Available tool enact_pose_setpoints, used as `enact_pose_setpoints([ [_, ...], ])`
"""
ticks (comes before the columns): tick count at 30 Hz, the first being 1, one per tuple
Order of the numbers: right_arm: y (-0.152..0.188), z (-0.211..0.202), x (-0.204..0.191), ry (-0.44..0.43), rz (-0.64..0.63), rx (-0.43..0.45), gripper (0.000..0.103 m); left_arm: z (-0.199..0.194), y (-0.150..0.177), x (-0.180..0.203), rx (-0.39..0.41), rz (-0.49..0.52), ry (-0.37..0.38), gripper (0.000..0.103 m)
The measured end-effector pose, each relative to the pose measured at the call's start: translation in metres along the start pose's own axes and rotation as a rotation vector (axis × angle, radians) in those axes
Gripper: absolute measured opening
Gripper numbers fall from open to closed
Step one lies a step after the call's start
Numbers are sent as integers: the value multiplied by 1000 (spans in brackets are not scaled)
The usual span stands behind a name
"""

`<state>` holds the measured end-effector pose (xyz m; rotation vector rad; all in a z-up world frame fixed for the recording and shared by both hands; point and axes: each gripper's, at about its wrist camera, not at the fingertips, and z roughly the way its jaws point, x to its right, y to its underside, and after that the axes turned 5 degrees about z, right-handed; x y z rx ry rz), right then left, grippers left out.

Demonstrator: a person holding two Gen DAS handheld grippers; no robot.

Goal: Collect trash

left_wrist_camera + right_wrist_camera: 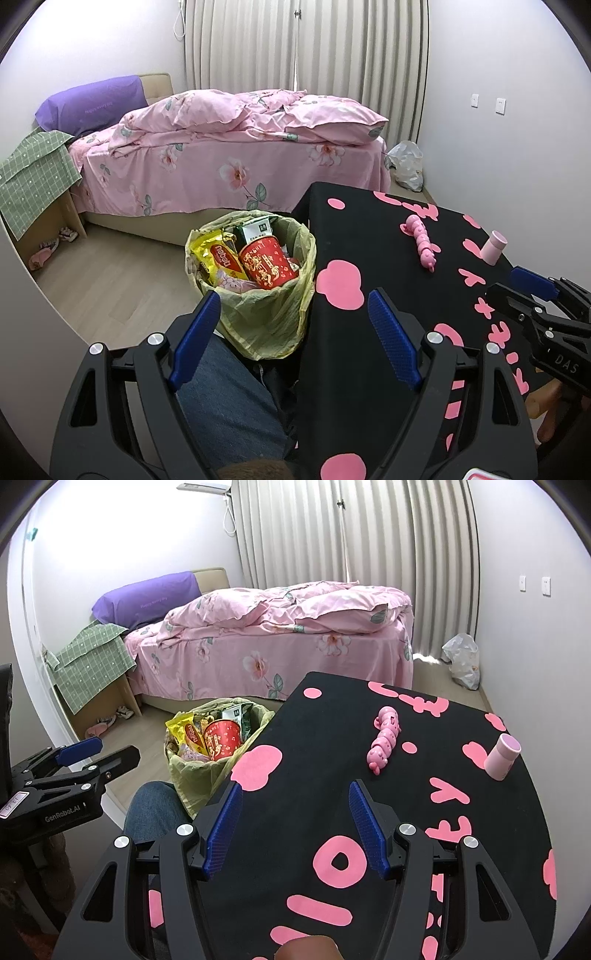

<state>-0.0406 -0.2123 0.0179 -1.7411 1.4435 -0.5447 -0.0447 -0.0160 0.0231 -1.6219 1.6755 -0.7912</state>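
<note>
The trash bin [255,291] is where this job ends, and it stands on the floor off the table's left edge, at about eleven o'clock from my left gripper [291,321] and ten o'clock from my right gripper [291,812]. Its yellowish liner already holds a red paper cup [267,267], a yellow snack wrapper [218,258] and a green carton [255,229], packed close to the rim.

The black table [303,738] with its pink shapes fills my right view from six o'clock to one. On it I see only a pink segmented toy [384,742] at one o'clock and a small pink cylinder [502,757] near two o'clock, well apart from each other. Neither looks like rubbish to me, so I judge the tabletop cleared and the task near its end.

Both my jaws stand wide apart with nothing between the blue pads; neither hand carries anything.

If anything remains, I think it is the liner itself. To do that well I would bring the left jaws down onto the near fold of the bag at the rim, pinch plastic only, and keep clear of the cup, which sits high and could tip out. The right jaws should take the far fold so the load lifts level. A white plastic bag [461,661] lies by the curtain, at one o'clock; I cannot tell whether it is trash.
</note>
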Motion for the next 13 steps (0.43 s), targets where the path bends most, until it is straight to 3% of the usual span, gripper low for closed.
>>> enact_pose_setpoints([
  [6, -1, 1, -1, 4, -12, -6, 56, -1, -1, -3, 8, -7, 1, 78],
  [10, -2, 11, 12, 10, -8, -35, 57, 19, -4, 3, -68, -31, 100, 78],
  [13, -5, 31, 51, 41, 11, -55, 60, 49, -6, 24, -114, 2, 91, 87],
])
